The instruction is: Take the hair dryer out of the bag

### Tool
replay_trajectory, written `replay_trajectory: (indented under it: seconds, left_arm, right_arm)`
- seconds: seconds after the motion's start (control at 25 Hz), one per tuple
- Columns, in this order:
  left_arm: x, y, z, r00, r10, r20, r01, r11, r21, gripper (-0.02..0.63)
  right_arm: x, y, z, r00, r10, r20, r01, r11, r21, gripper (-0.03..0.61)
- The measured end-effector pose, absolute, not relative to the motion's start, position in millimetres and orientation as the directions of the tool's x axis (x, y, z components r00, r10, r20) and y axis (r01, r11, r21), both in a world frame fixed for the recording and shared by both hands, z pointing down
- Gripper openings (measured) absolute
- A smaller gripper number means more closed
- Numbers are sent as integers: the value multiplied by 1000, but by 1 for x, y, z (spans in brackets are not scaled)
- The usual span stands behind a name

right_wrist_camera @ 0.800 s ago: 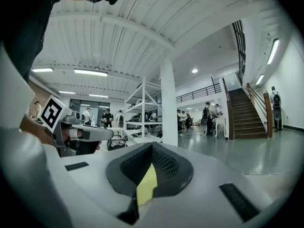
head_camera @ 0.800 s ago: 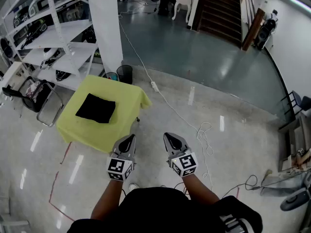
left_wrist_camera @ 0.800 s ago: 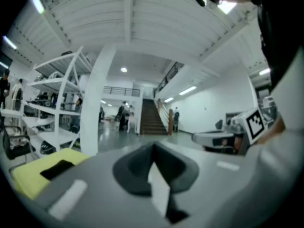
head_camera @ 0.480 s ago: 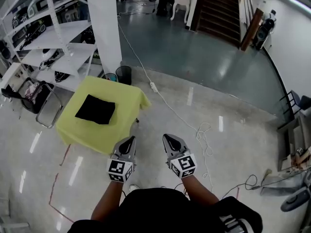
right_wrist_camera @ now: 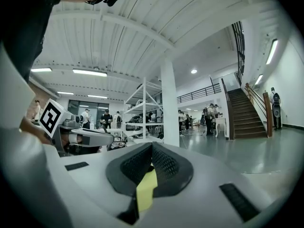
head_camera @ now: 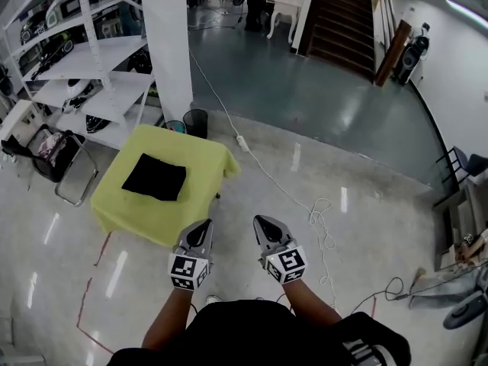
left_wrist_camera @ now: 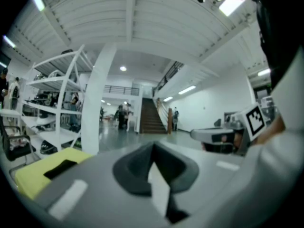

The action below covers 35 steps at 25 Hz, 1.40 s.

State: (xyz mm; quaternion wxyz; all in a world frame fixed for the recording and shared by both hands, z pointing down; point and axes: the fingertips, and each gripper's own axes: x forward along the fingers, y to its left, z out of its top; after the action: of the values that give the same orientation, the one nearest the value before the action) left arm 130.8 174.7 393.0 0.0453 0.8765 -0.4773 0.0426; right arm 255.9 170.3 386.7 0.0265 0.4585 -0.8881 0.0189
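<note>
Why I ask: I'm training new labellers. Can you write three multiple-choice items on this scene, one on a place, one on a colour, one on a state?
1. Where does the black bag lie?
A) on the floor
B) on the table
C) on the shelves

2. What colour is the table's cloth?
A) white
B) red
C) yellow

3. How are the left claw and the right claw?
A) shut, empty
B) wide open
C) shut on the bag

Key:
1 B, the bag rests flat on the tabletop.
2 C, the cloth is plainly yellow.
3 A, each claw's jaws meet with nothing between them, short of the table.
</note>
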Motion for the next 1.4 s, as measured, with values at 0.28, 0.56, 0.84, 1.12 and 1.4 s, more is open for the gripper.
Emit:
replay_trajectory:
  seconds: [0.28, 0.56, 0.84, 1.12, 1.4]
  left_arm:
    - [103, 182, 393, 547, -830, 110, -836, -548, 26, 6]
    - [80, 181, 392, 537, -837, 108, -843, -538, 22, 6]
    - [88, 166, 401, 530, -839, 128, -847, -530, 35, 6]
    - [106, 121, 414, 493, -854, 167, -869, -494, 37, 6]
    - [130, 53, 404, 436, -885, 165, -897, -442, 3, 6]
  right_arm:
    - [232, 175, 386, -566, -823, 60, -824, 567, 8, 6]
    - [221, 169, 382, -561, -825, 68, -826, 563, 18, 6]
    - [223, 152, 391, -585, -807, 86, -809, 588, 14, 6]
    - [234, 108, 407, -621, -777, 104, -781, 624, -3, 6]
    - [257, 30, 402, -670, -735, 106, -737, 675, 21, 6]
